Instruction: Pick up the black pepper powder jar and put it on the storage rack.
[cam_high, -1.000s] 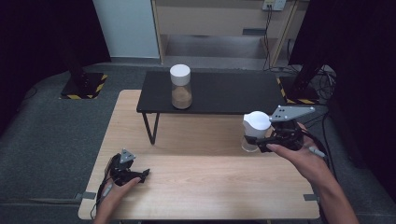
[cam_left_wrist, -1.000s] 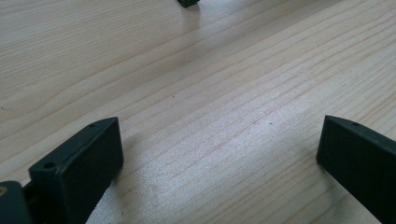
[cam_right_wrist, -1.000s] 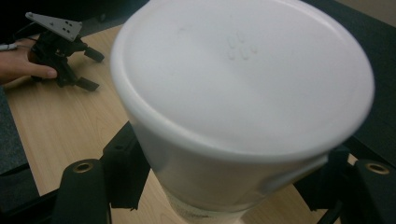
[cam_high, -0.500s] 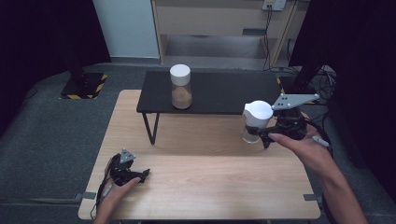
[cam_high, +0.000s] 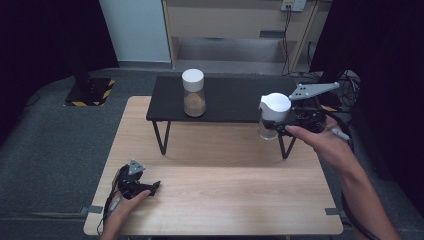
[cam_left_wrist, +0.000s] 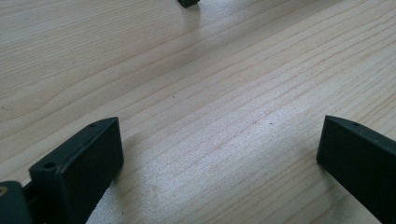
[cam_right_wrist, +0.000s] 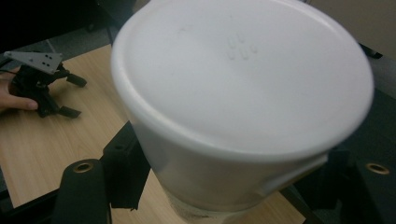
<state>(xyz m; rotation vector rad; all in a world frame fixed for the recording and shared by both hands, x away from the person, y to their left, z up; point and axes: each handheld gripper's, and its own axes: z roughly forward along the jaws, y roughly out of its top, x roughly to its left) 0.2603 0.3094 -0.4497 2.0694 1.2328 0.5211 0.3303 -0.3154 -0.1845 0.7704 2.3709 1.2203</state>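
The high view places the right gripper (cam_high: 286, 125) aloft at the right end of the black shelf (cam_high: 230, 100), its fingers clamped on a white-lidded jar (cam_high: 272, 116). The right gripper view adds what the high view cannot: the white lid (cam_right_wrist: 243, 79) seen close from above, a black finger (cam_right_wrist: 122, 168) pressed to the jar wall below it. The left gripper (cam_high: 137, 184) rests on the wooden desk (cam_high: 220, 200) near its front left corner; the left gripper view shows its fingers (cam_left_wrist: 79, 163) spread wide over bare wood grain. A second white-lidded jar (cam_high: 193, 93), part filled with brown material, stands on the shelf. Against half a second ago, the carried jar sits higher and nearer the shelf; the left gripper is unmoved.
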